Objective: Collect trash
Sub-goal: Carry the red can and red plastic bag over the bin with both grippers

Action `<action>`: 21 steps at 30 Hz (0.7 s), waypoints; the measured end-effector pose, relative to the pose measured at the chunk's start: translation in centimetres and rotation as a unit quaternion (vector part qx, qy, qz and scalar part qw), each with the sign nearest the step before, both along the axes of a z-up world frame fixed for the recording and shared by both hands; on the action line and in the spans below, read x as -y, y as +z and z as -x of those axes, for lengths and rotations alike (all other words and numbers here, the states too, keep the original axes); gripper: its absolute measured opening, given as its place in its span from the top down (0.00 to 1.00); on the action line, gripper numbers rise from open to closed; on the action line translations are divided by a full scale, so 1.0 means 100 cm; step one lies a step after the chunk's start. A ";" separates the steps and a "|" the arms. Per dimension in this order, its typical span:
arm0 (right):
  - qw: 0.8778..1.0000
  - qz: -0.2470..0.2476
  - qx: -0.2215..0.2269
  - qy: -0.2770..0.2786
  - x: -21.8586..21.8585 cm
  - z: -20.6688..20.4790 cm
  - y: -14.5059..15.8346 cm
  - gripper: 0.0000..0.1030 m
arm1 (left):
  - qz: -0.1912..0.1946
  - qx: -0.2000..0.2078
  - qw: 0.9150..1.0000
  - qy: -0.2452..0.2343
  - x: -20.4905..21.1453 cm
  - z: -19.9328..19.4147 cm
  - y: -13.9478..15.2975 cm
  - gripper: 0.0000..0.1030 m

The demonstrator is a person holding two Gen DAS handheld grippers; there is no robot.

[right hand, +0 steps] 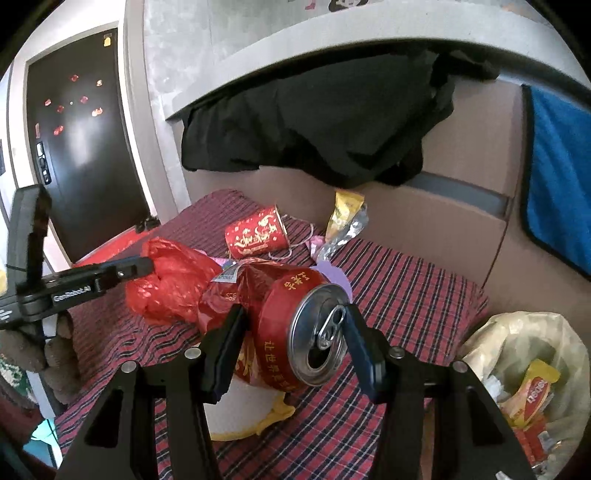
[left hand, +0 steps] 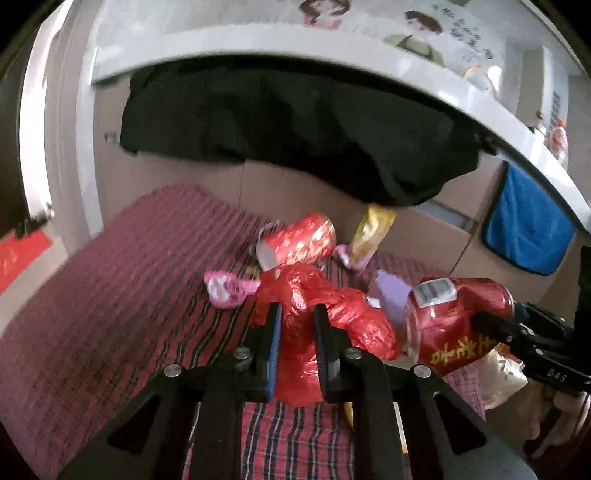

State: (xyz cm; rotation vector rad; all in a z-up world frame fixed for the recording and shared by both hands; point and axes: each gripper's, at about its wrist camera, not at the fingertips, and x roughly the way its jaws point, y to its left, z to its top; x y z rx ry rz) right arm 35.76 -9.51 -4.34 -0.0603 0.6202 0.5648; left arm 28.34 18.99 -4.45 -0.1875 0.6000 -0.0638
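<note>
Red plastic bag clenched in left gripper; right gripper grasps can, base hidden.

Blue towel cut by frame edge, trash bag partly cropped, wall posters blurred

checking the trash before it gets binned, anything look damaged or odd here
The red can in the right gripper is crushed and crumpled at its far end. A red paper cup lies tipped on its side on the plaid cloth.
</note>
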 end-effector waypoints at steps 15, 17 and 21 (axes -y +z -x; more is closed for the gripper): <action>0.995 -0.021 0.075 -0.057 0.058 0.023 0.053 0.52 | -0.041 0.089 0.994 -0.040 0.081 0.021 0.065 0.83; 0.993 -0.017 0.087 -0.075 0.073 0.029 0.060 0.52 | -0.042 0.089 0.993 -0.058 0.105 0.018 0.066 0.83; 0.987 -0.010 0.104 -0.118 0.113 0.039 0.070 0.52 | -0.034 0.092 0.991 -0.094 0.155 0.009 0.068 0.83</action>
